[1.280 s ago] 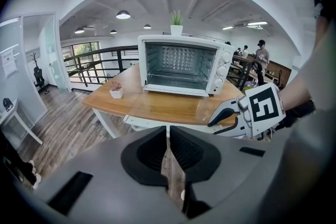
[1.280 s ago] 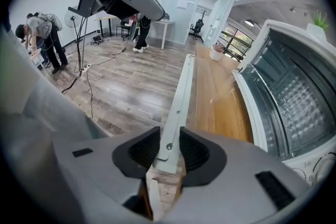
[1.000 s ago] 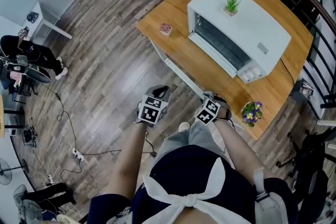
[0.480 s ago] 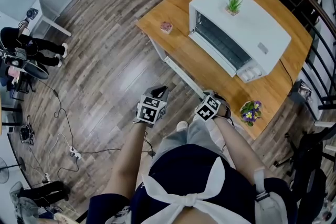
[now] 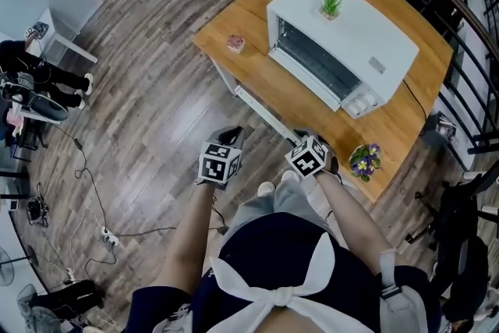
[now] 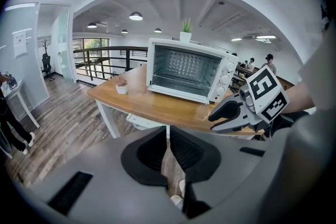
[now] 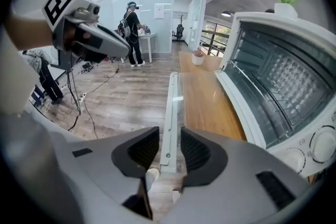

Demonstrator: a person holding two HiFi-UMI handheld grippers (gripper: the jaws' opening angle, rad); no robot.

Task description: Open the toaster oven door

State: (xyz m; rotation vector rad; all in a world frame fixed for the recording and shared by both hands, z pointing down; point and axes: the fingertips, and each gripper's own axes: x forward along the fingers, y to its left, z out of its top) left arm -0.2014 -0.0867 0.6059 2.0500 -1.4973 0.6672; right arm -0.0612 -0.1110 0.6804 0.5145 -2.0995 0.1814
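Your left claw point(image 6: 168, 139) is pressed together on nothing, low over the plank floor point(image 5: 156, 113). Your right claw point(image 7: 170, 139) stands apart. It has just narrowed a touch, and nothing sits between its pads point(image 7: 195, 150). Only the table's pale rail point(image 7: 170, 97) shows through the gap, well ahead.

As I judge it, none of the job is done. The door point(image 7: 273, 92) looks closed, and both claws are well short of it. You have the whole of it left: reach up and ahead to the oven point(image 5: 343, 35), catch the door near its top edge, and swing it down. I cannot make out a handle from here.

The claw shells are smooth grey plastic, and the pads are black and ribbed. Just right of your right claw, purple flowers point(image 5: 365, 160) sit at the table's near edge. The table point(image 5: 249, 66) ahead of both claws is warm, smooth wood with rounded corners. On it, further ahead, stands the oven, a boxy white shell. Its door is a wide glass pane in a white frame. A wire rack point(image 7: 262, 97) and a dimpled back wall show through the glass. Round white knobs point(image 5: 359, 101) are stacked at the door's right, and a small spiky plant point(image 5: 331, 2) stands on top.
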